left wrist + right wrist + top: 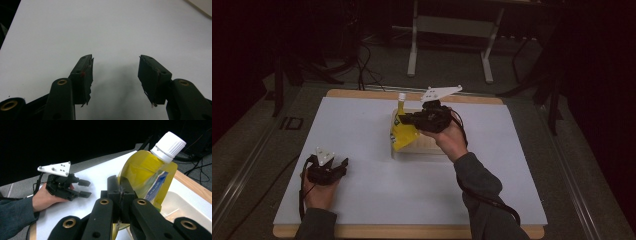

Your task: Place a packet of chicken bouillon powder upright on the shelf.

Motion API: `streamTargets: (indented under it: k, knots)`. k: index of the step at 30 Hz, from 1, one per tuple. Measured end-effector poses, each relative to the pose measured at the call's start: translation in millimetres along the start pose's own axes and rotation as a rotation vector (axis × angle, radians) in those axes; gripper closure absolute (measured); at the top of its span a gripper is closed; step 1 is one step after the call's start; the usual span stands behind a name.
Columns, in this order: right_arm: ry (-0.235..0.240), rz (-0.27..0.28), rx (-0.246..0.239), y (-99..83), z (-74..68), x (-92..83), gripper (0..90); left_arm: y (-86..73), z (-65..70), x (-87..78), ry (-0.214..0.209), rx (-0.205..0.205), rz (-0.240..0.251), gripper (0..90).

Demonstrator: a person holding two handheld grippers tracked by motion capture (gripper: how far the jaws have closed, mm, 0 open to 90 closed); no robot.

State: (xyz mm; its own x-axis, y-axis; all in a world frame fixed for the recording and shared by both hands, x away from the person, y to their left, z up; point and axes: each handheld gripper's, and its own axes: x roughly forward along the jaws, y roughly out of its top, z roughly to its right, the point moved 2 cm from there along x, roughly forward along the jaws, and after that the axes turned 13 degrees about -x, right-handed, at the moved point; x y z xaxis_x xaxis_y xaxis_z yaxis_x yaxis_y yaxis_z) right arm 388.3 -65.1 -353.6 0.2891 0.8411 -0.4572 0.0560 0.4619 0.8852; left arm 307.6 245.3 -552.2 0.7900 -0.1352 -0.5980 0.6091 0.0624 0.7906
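High view: right gripper point(406, 120) clamped on yellow pouch point(401, 134) above white bin point(422, 150); left gripper point(343, 165) spread apart.

Your right gripper point(121, 195) has its two black jaws pressed together on the edge of a yellow pouch point(145, 175) with a white screw cap point(170, 145), and it holds the pouch up with the cap at the top. Just under the pouch is a white tray point(190, 205), close to the wooden edge of the table point(192, 185). Farther off, your left hand point(46, 197) rests on the white table top and holds your left gripper point(85, 188), whose jaws stand a little apart.
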Motion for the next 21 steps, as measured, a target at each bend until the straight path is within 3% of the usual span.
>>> streamTargets:
  k: [21]
  knots:
    - [-0.045,0.017,0.021,4.5,14.3,8.9,90.0,0.0,-0.2,0.1,0.000,0.002,0.001,45.1]
